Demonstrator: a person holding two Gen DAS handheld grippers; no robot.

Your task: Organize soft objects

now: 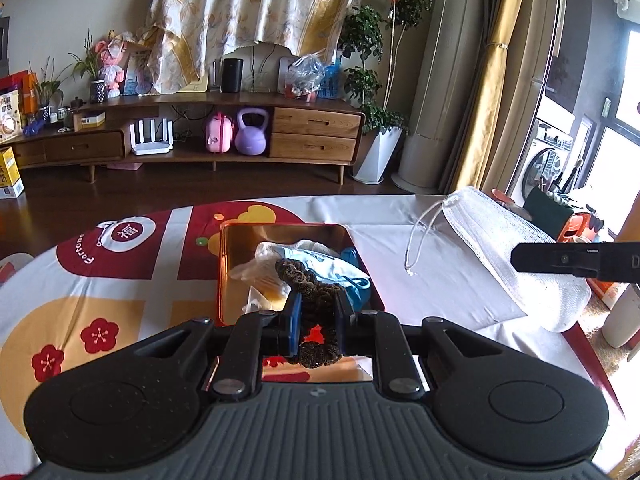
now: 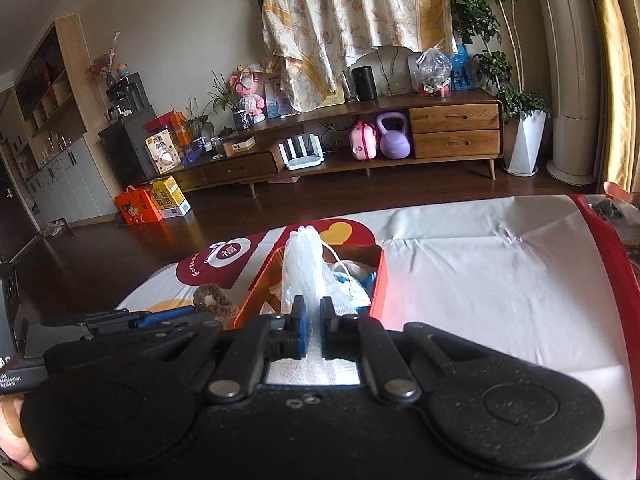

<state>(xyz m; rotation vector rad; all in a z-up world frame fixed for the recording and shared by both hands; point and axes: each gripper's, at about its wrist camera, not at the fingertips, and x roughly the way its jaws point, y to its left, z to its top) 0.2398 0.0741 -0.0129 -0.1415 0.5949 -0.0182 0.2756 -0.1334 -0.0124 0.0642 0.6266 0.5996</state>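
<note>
- Brown scrunchie (image 1: 318,312) sits closest to me, pinched between the two blue pads of my left hand-held gripper (image 1: 318,312). It hangs just above the near end of the red tin box (image 1: 224,272).
- Soft and squishy is how I think it will feel. It looks very light, and it bends and flops where I do not hold it.
- Part of it sticks out past the pads toward the box, and part bunches up below them. I think a pinch across the thick ruffled middle is the best hold, because a thin edge could slip out.
- My right hand-held gripper (image 2: 314,320) is closed on a white mesh bag (image 2: 304,264). In the left view the bag (image 1: 516,248) hangs in the air over the right side of the counter (image 1: 400,216), well apart from the scrunchie.
- That bag looks floppy and light too, like a net. Its drawstring (image 1: 416,240) dangles loose, so it could catch on something.
- I judge the bag is best held near its top by the string end, so the mouth can open.
- Inside the tin box I see other soft things: a white cloth (image 1: 272,252) and something light blue (image 1: 344,272). I cannot tell just what they are.
- Nothing here looks like it would break. Slipping and snagging are the only worries, I think.
</note>
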